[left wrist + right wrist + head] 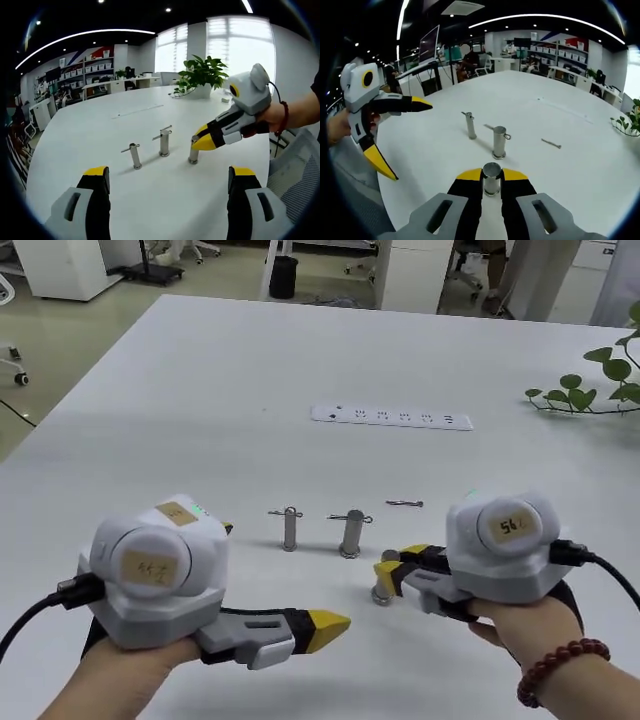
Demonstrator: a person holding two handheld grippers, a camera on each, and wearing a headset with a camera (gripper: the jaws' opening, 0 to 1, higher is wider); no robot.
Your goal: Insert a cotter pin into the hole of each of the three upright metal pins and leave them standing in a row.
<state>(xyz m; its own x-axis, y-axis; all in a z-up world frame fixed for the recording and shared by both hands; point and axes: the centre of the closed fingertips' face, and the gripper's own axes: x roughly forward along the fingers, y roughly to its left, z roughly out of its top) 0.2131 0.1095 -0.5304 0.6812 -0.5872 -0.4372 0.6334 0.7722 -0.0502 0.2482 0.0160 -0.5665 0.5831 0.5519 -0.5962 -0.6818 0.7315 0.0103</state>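
Two short metal pins stand upright on the white table (200,420). The left pin (290,528) and the middle pin (350,533) each carry a cotter pin through the top. A third, bare pin (382,592) stands nearer me, and my right gripper (388,575) is shut on it. The right gripper view shows this pin (491,179) clamped between the yellow-tipped jaws. A loose cotter pin (404,504) lies flat behind the row. My left gripper (288,575) hovers left of the pins, open and holding nothing. Its jaws spread wide in the left gripper view (169,172).
A white power strip (390,417) lies further back on the table. A potted plant (600,390) trails leaves over the far right corner. Office chairs and desks stand beyond the table's far edge.
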